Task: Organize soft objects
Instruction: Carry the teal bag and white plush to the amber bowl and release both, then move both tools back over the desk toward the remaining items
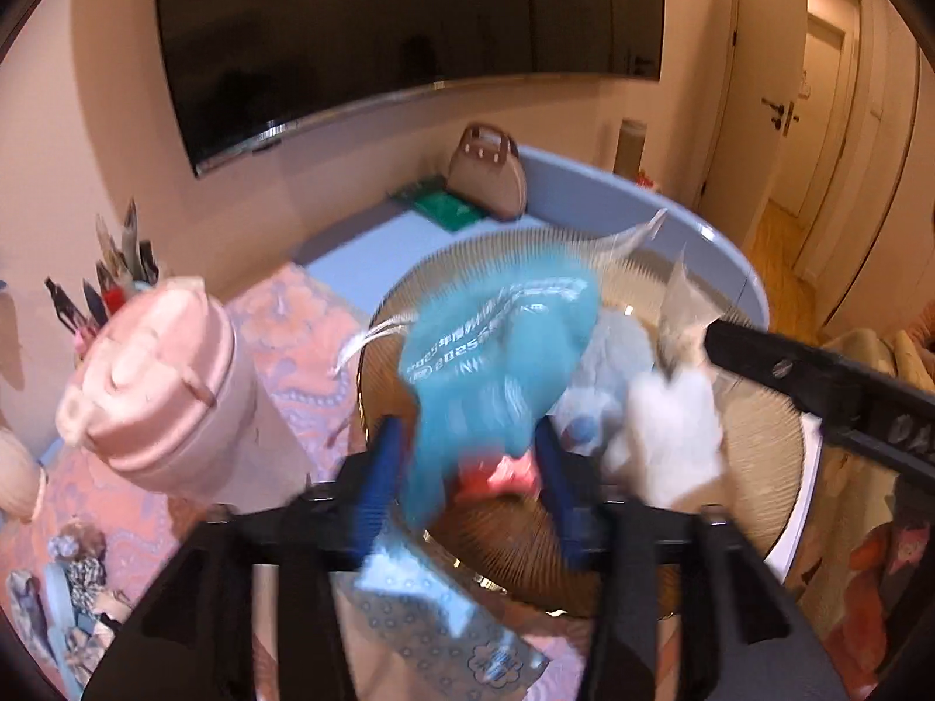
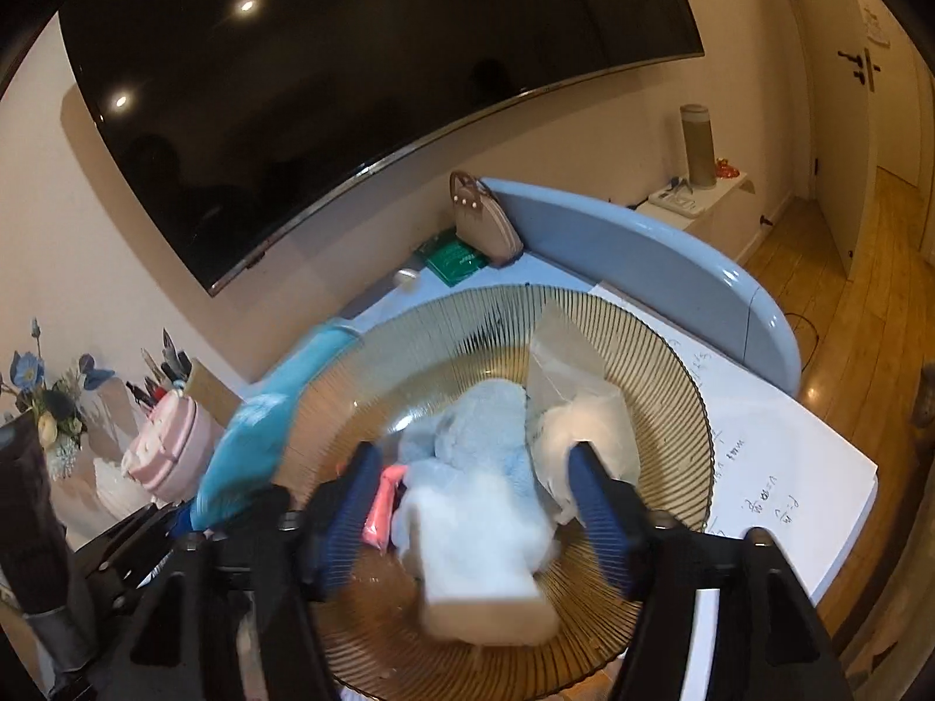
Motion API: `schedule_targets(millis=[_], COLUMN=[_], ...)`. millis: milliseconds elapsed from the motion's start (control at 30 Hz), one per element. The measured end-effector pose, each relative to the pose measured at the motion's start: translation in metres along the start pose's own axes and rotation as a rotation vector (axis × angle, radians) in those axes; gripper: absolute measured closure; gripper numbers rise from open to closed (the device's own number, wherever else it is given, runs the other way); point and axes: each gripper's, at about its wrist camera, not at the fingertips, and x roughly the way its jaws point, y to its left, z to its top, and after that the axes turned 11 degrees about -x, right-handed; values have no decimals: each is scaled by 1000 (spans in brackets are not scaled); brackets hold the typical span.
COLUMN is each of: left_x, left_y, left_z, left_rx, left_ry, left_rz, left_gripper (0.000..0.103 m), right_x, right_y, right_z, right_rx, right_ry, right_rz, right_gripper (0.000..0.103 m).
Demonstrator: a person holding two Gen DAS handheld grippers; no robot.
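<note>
A ribbed amber glass plate (image 2: 643, 350) (image 1: 765, 455) holds several soft things: a pale blue fluffy cloth (image 2: 467, 438), a white fluffy item in clear wrap (image 2: 590, 415) (image 1: 672, 432) and a pink piece (image 2: 383, 502) (image 1: 508, 473). A blue packet with white print (image 1: 497, 350) (image 2: 251, 432) hangs blurred between the fingers of my left gripper (image 1: 467, 467), which are spread wide over the plate's left rim. My right gripper (image 2: 473, 502) is open above the plate, its fingers either side of the pale blue cloth and a white fluffy piece (image 2: 485, 549).
A pink lidded bottle (image 1: 158, 385) stands left of the plate on a patterned pink cloth (image 1: 292, 339). A patterned tissue pack (image 1: 444, 631) lies near. A handbag (image 2: 482, 219) and green book (image 2: 456, 260) sit at the back. Flowers (image 2: 52, 397) and pens (image 2: 158, 380) are left.
</note>
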Motion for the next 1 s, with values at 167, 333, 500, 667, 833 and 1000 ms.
schedule_targets(millis=[167,333,500,667,833,1000], left_x=[-12,-40,-82,-131,-181,-232], left_y=[5,21,55,106,166,238], left_z=[-11,-25,-47,-70,-99,-132], left_rx=[-7,-26,-51,-132,-255,-379], left_ry=[27,23,-4,-84,-158,-199], left_rz=[-84,-147,-144,-94,-3,140], left_gripper=[29,29,29,29,29,29], right_x=[-7,-23,-36,-44,-45,-43], right_y=[-8,0,22,62,115,170], right_z=[-11,-19,-24,-30,-41,-62], right_rx=[28,31,16,-55,-156,-254], right_ry=[2,-8,-24,-22,-2,23], right_rz=[32,61,99,139,197,262], right_gripper=[36,36,36,36,36,36])
